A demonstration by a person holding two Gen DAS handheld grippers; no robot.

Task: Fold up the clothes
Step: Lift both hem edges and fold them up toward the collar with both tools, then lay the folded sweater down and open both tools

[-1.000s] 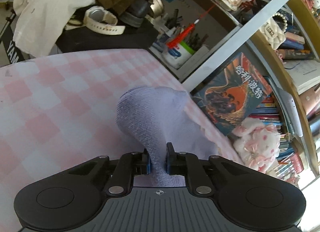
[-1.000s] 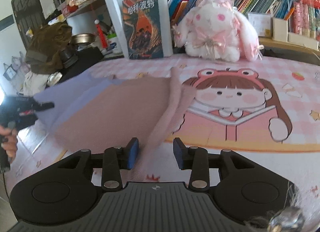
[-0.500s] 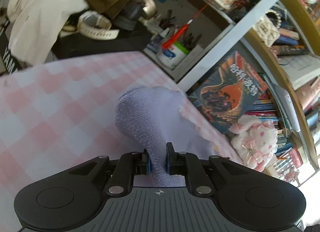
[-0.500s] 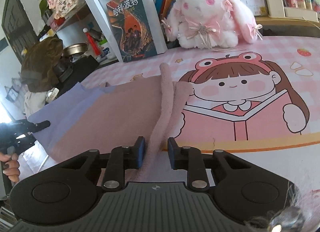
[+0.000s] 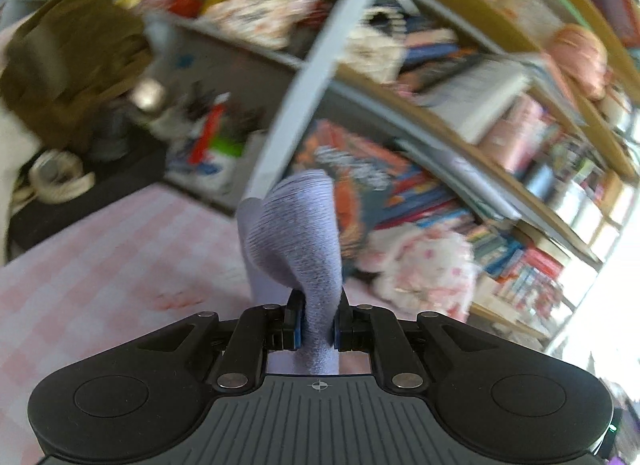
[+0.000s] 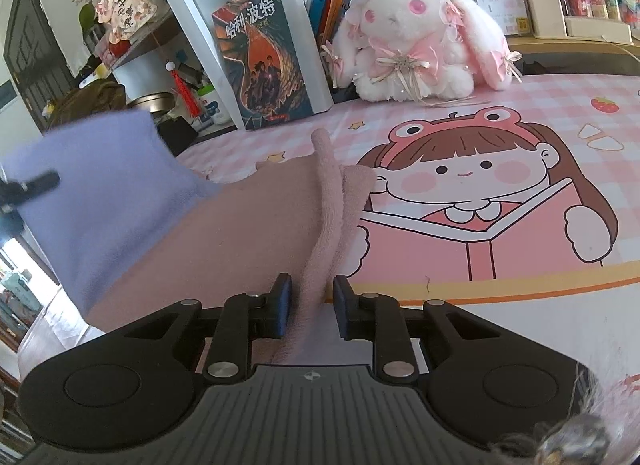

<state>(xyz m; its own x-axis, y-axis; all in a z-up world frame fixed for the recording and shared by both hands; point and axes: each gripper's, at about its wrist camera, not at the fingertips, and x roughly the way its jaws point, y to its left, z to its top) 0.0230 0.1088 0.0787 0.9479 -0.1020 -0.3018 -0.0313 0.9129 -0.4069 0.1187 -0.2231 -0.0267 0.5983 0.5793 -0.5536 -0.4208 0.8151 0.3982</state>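
Since before, left gripper had lifted the cloth's lilac end, still pinched; right gripper clamped the pink end opposite.

The left gripper is a matte black plastic tool with a wide, ribbed grey-black housing along the bottom of its view. Two round, shallow discs sit in the rounded shoulders of the housing, one at each side. Angled black linkage arms run inward from the shoulders, each pinned with a silver round-headed screw. A small white crosshair mark is printed at the centre of the housing's front edge. The fingers are short black blocks faced with blue pads.

The right gripper has the same build: ribbed dark housing, two round discs, silver screws on black linkages, a central crosshair mark, and dark blue-faced fingers.
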